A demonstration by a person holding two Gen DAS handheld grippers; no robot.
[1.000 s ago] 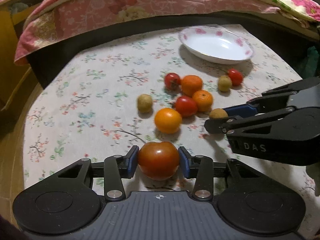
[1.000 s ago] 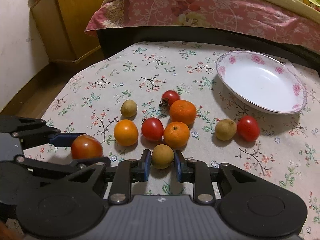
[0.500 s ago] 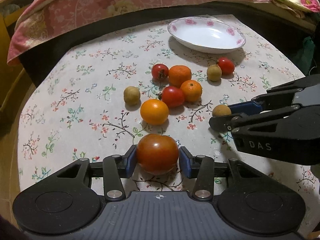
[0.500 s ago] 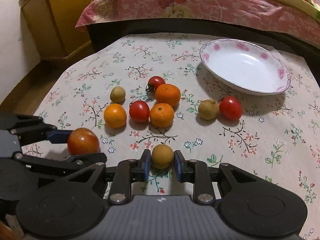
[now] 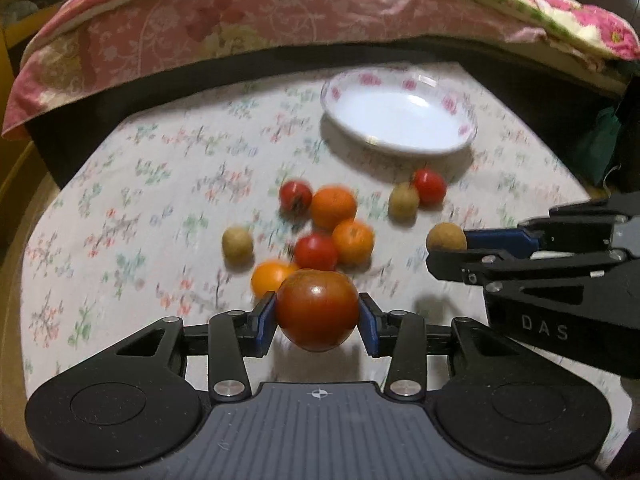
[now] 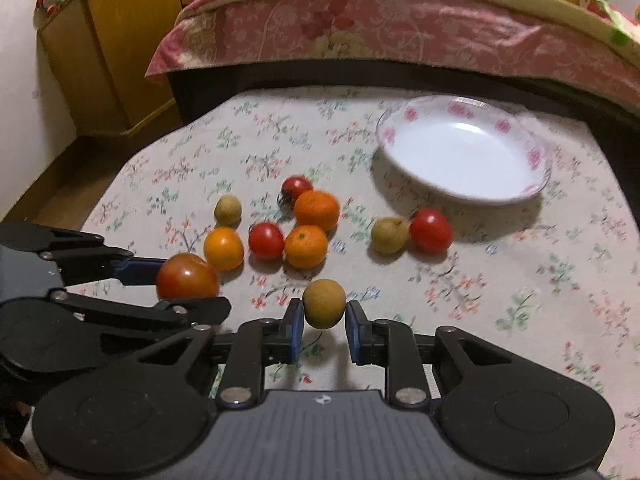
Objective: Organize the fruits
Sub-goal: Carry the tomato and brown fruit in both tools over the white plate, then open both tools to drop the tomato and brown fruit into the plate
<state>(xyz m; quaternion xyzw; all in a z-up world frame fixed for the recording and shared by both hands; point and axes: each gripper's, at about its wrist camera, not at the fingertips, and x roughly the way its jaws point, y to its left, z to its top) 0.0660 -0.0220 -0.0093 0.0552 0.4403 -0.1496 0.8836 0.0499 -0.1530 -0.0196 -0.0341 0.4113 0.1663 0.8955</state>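
My left gripper [image 5: 317, 317] pinches a large dark-red tomato [image 5: 317, 310] at lower centre of the left view, lifted above the floral tablecloth [image 5: 132, 216]. My right gripper [image 6: 322, 322] pinches a small brown round fruit [image 6: 324, 303] at lower centre of its own view. Beyond them, mid-frame, sit three oranges, three small red tomatoes and two more brownish fruits in a loose cluster. The white rose-rimmed dish [image 6: 464, 150] stands in the upper right, holding nothing. A pink quilt [image 6: 400, 28] hangs behind it.
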